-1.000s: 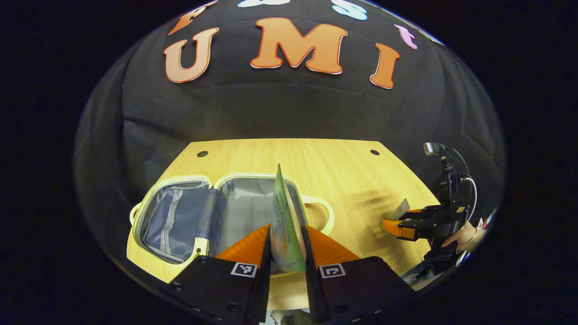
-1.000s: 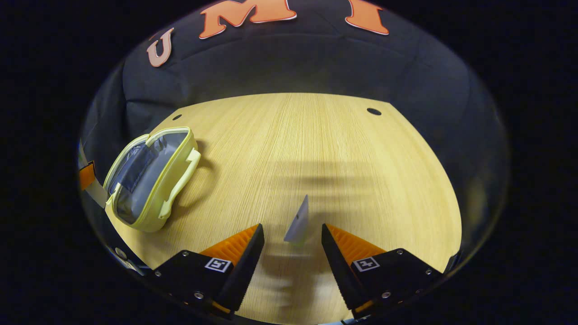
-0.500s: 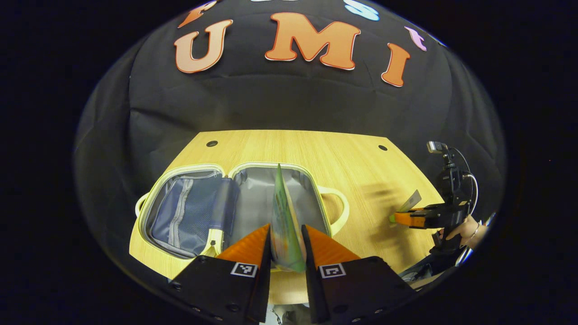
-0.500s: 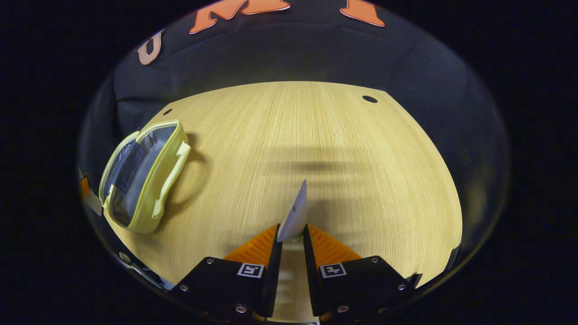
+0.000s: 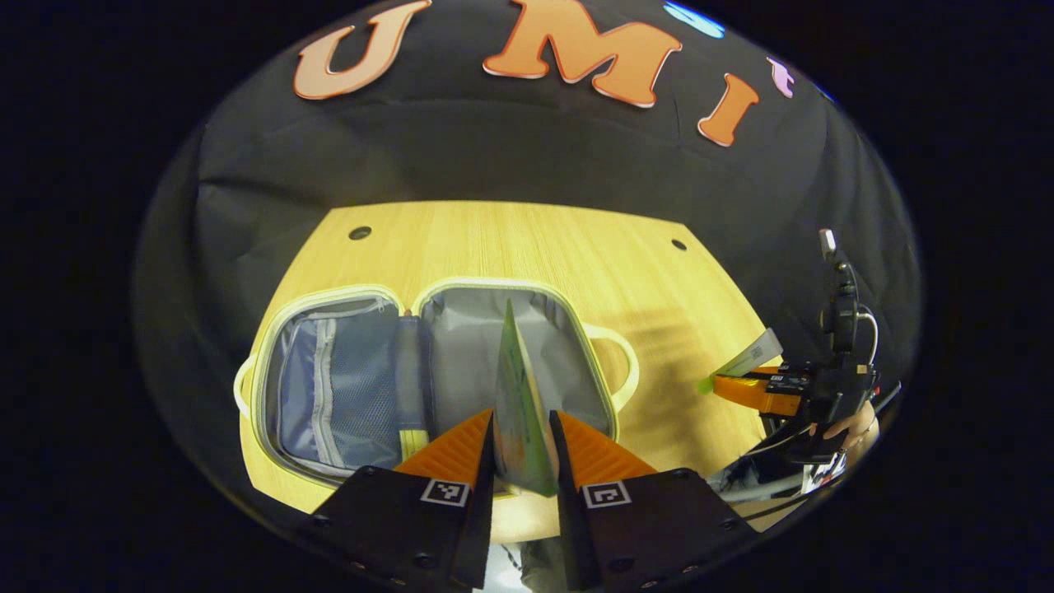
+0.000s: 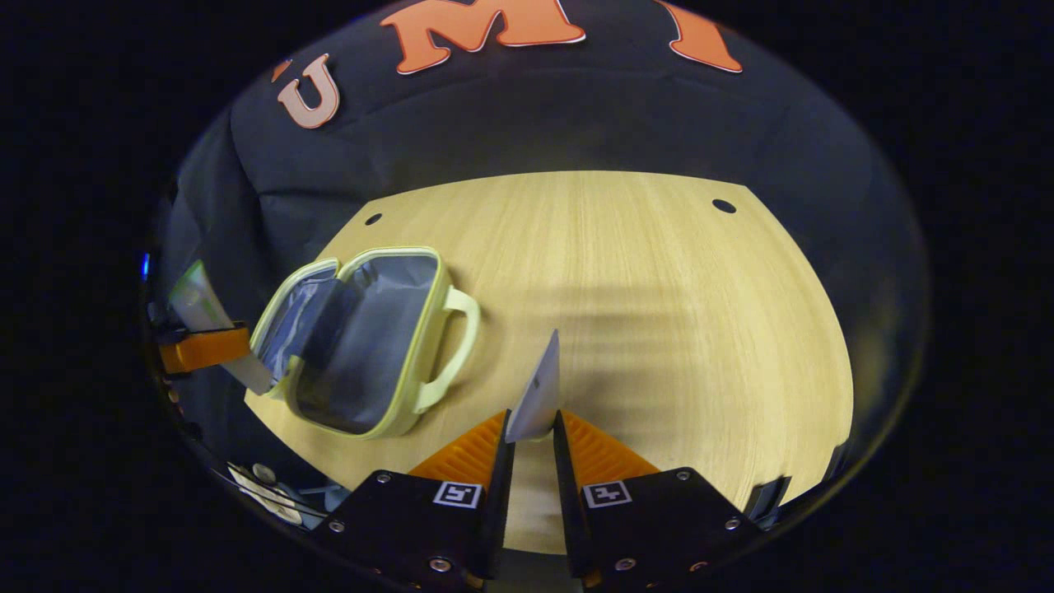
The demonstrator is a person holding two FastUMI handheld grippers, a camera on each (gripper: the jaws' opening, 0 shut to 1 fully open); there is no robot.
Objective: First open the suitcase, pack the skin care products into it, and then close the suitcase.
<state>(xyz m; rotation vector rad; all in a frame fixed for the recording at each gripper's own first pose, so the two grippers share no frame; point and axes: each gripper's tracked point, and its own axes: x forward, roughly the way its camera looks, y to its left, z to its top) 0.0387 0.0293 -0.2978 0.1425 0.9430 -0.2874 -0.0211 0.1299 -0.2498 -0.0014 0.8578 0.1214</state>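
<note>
A small pale-yellow suitcase [image 5: 609,362] lies open flat on the wooden table, grey lining on the right half, blue mesh pocket on the left half. My left gripper [image 5: 522,428] is shut on a flat green sachet [image 5: 517,403], held edge-on just above the suitcase's near rim. In the right gripper view my right gripper [image 6: 532,428] is shut on a thin silver-white sachet [image 6: 538,391], lifted off the table to the right of the suitcase [image 6: 412,362]. That right gripper [image 5: 733,385] with its sachet also shows at the far right in the left gripper view.
The wooden table [image 6: 659,313] has two round holes near its far corners [image 6: 724,205]. A black cloth wall stands behind the table. A hand [image 5: 848,428] holds the right gripper at the table's right edge. Cables hang near that edge.
My right gripper went from open around the silver-white sachet to shut on it, then lifted it and turned towards the suitcase. My left gripper carried the green sachet closer over the open suitcase.
</note>
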